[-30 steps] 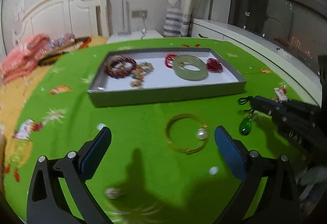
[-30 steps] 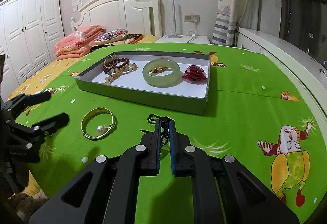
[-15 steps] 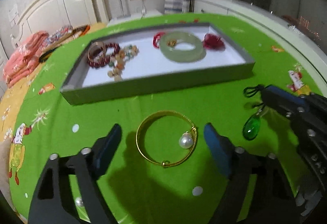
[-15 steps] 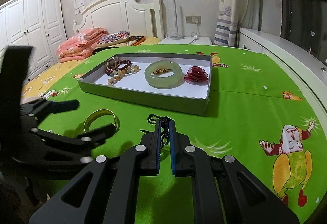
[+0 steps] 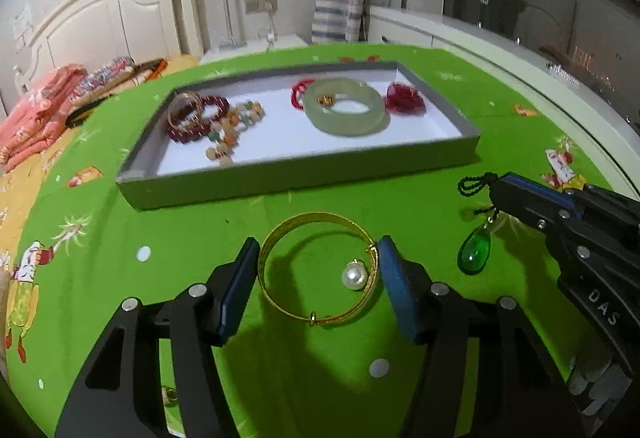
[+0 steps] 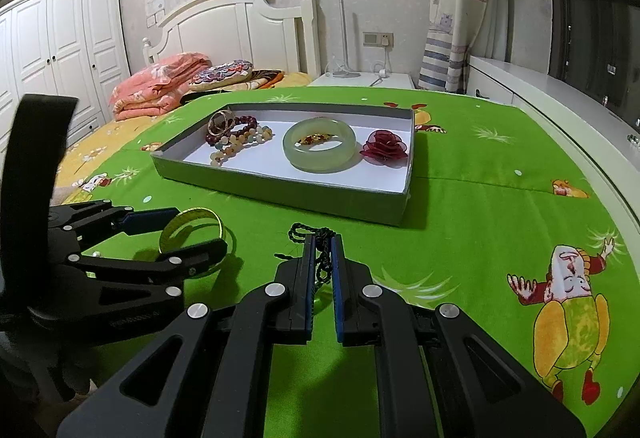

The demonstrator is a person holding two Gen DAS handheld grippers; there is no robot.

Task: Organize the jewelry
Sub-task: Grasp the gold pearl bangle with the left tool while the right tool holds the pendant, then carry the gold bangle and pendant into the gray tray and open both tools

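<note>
Left wrist view: left gripper (image 5: 318, 280) has just been closing around the gold bangle (image 5: 318, 270) near the tray (image 5: 296, 178), pads not yet pressing; right gripper (image 6: 322, 274) stays clenched on the pendant cord (image 6: 316, 238).

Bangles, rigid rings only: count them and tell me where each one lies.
2. The gold bangle lies on the green cloth between the left gripper's closing pads; the jade bangle lies inside the tray.
</note>
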